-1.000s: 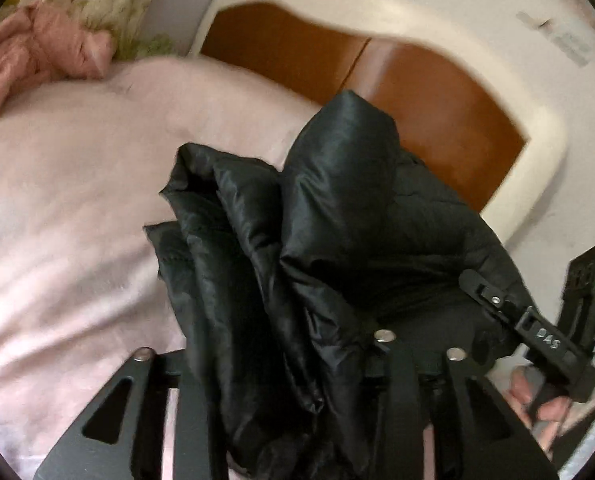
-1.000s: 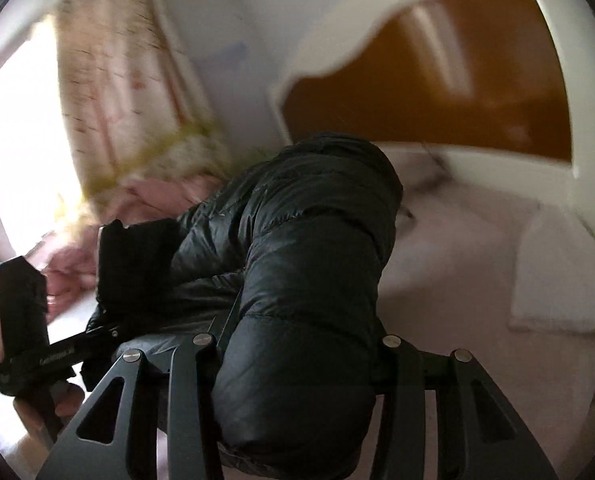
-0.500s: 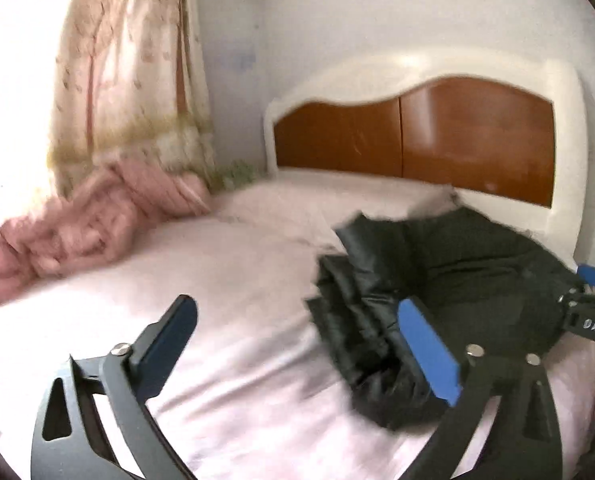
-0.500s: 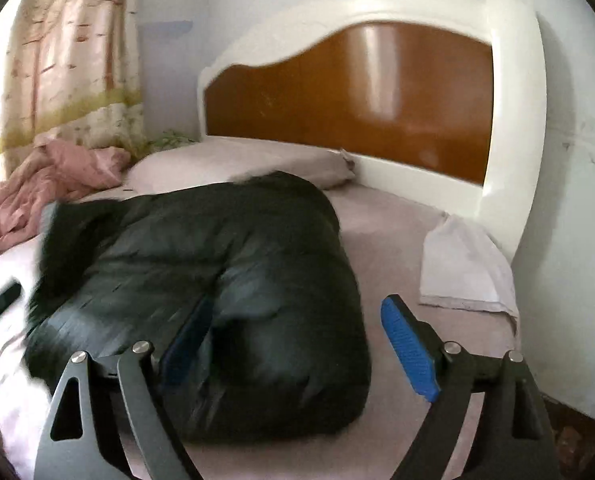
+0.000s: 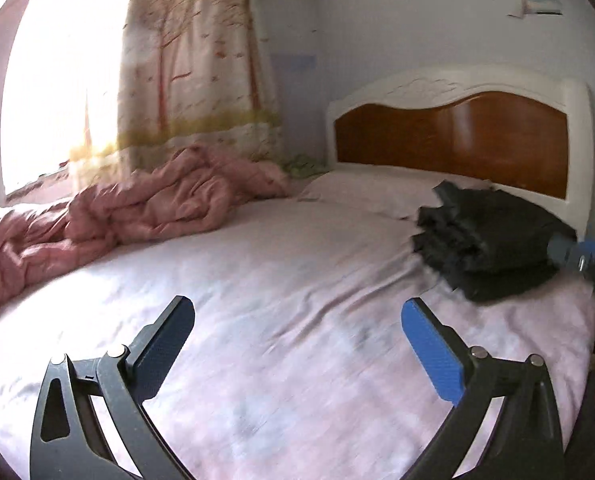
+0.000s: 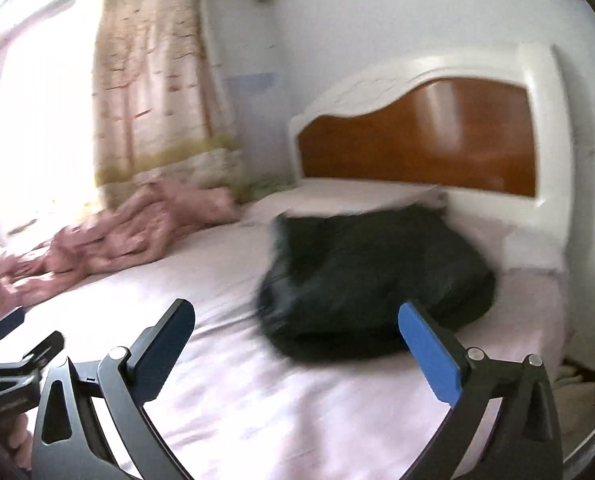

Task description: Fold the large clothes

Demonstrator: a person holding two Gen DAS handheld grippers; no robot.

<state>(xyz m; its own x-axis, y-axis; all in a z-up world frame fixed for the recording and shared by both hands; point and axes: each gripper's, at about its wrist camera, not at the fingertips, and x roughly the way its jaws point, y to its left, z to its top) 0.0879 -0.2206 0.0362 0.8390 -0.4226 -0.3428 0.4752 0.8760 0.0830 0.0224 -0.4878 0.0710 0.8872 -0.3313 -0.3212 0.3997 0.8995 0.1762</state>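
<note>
Black puffer jacket (image 6: 373, 280) folded in thick bundle, lying on bed (image 5: 277, 320) near headboard (image 5: 453, 136), layers stacked, edges puffed
Left claw (image 5: 297, 328) wide, nothing between jaws, well apart from jacket
Right claw (image 6: 295, 330) jaws opening to full spread, empty, jacket just beyond its tips
Pink quilt (image 5: 137, 208) crumpled by curtain (image 5: 193, 60)
Risk, my guess: springy padding could push folds open, top layer slide off; bundle near bed's edge might tip over side
</note>
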